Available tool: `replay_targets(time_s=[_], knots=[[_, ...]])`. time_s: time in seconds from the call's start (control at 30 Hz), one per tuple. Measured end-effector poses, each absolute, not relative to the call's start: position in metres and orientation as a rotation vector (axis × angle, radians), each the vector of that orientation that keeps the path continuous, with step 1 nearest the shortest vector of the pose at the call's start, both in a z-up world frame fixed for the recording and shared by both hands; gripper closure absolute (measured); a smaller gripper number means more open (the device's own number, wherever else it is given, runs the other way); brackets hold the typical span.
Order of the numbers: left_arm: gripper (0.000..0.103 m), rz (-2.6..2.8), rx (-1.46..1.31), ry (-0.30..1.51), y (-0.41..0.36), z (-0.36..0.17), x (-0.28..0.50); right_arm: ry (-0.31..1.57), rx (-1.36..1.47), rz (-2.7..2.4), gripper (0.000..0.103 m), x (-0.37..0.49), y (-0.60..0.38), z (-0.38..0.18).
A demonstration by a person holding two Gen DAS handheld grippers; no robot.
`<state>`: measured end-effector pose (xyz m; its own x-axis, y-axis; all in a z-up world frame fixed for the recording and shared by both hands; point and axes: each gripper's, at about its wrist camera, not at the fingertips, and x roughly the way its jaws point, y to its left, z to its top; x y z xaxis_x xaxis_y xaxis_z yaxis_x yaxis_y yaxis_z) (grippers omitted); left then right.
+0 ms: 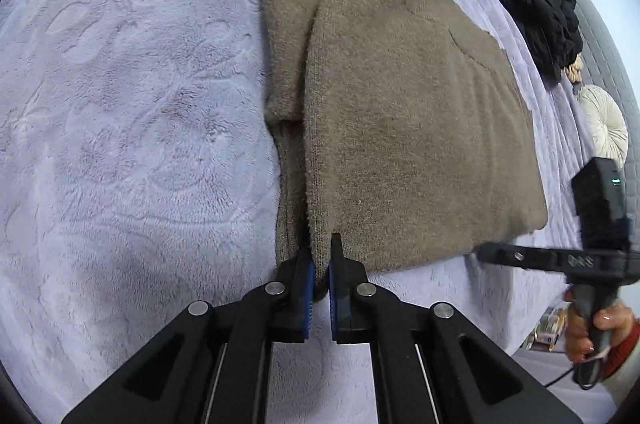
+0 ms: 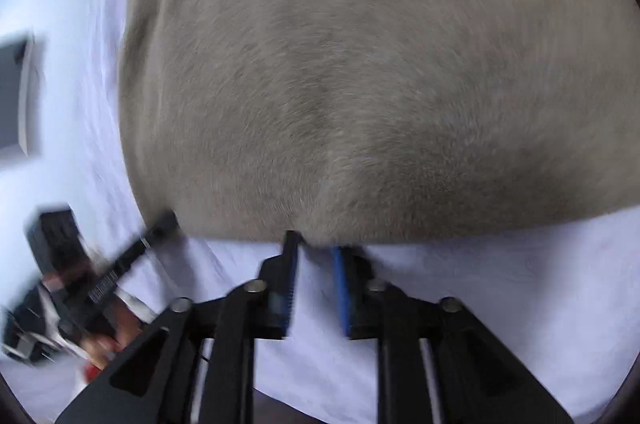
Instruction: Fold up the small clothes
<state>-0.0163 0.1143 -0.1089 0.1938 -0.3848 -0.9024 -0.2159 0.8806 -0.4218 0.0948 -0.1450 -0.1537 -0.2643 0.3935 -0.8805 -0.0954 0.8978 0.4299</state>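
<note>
A taupe knit sweater [image 1: 400,111] lies partly folded on a lavender plush blanket [image 1: 120,103]. My left gripper [image 1: 322,256] is shut on the sweater's near edge, where a folded layer stands up between the blue pads. The right gripper's body [image 1: 560,258] shows at the right edge of the left wrist view, at the sweater's near right corner. In the blurred right wrist view the sweater [image 2: 360,63] fills the frame. My right gripper [image 2: 316,244] is open with its fingertips at the sweater's near edge. The left gripper [image 2: 160,228] touches the sweater's left corner there.
A pile of black clothes [image 1: 536,7] lies at the far right of the bed. A round cream cushion [image 1: 606,123] sits beside it by a grey quilted headboard [image 1: 600,35]. A dark screen [image 2: 16,95] shows at the left of the right wrist view.
</note>
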Motion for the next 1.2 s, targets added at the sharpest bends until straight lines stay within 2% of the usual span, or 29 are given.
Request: replay_targets(time_s=[0.07,0.27,0.4,0.5,0.53,0.57,0.6,0.63,0.67,0.8,0.9,0.97,1.03,1.1,1.13,1.2], knots=[[0.096,-0.112,-0.471,1.380,0.109,-0.106,-0.017,1.747,0.053,0.532,0.057,0.099,-0.123,-0.126],[0.096,-0.076,-0.383,1.344,0.099,-0.102,-0.022,1.548,-0.108,0.717,0.054,0.164,-0.012,-0.063],[0.096,-0.065,-0.443,1.330,0.108,-0.104,-0.024,1.488,-0.246,0.657,0.053,0.215,0.071,-0.074],[0.096,-0.054,-0.451,1.323,0.110,-0.106,-0.025,1.560,-0.361,0.551,0.051,0.236,0.102,-0.111],[0.096,-0.049,-0.451,1.321,0.109,-0.106,-0.025,1.583,-0.405,0.522,0.051,0.238,0.109,-0.127],[0.096,-0.045,-0.450,1.319,0.110,-0.106,-0.027,1.584,-0.428,0.512,0.064,0.238,0.110,-0.136],[0.096,-0.040,-0.454,1.317,0.106,-0.106,-0.024,1.566,-0.433,0.511,0.087,0.239,0.109,-0.140],[0.096,-0.039,-0.462,1.315,0.105,-0.106,-0.023,1.537,-0.403,0.525,0.095,0.239,0.102,-0.135],[0.096,-0.038,-0.472,1.314,0.106,-0.106,-0.023,1.510,-0.320,0.569,0.096,0.241,0.089,-0.126],[0.096,-0.041,-0.477,1.312,0.108,-0.107,-0.024,1.362,0.101,0.851,0.096,0.251,0.027,-0.082],[0.096,-0.045,-0.455,1.317,0.107,-0.108,-0.024,1.385,0.266,0.850,0.096,0.263,0.007,-0.083],[0.096,-0.044,-0.448,1.322,0.106,-0.108,-0.024,1.389,0.181,0.803,0.092,0.259,0.013,-0.084],[0.096,-0.042,-0.447,1.323,0.105,-0.108,-0.024,1.407,-0.025,0.758,0.092,0.244,0.037,-0.090],[0.096,-0.038,-0.441,1.321,0.102,-0.106,-0.024,1.463,-0.199,0.695,0.085,0.237,0.051,-0.107],[0.096,-0.036,-0.438,1.321,0.101,-0.107,-0.023,1.503,-0.256,0.649,0.085,0.235,0.059,-0.119],[0.096,-0.029,-0.436,1.323,0.097,-0.107,-0.021,1.578,-0.173,0.638,0.082,0.237,0.066,-0.140]])
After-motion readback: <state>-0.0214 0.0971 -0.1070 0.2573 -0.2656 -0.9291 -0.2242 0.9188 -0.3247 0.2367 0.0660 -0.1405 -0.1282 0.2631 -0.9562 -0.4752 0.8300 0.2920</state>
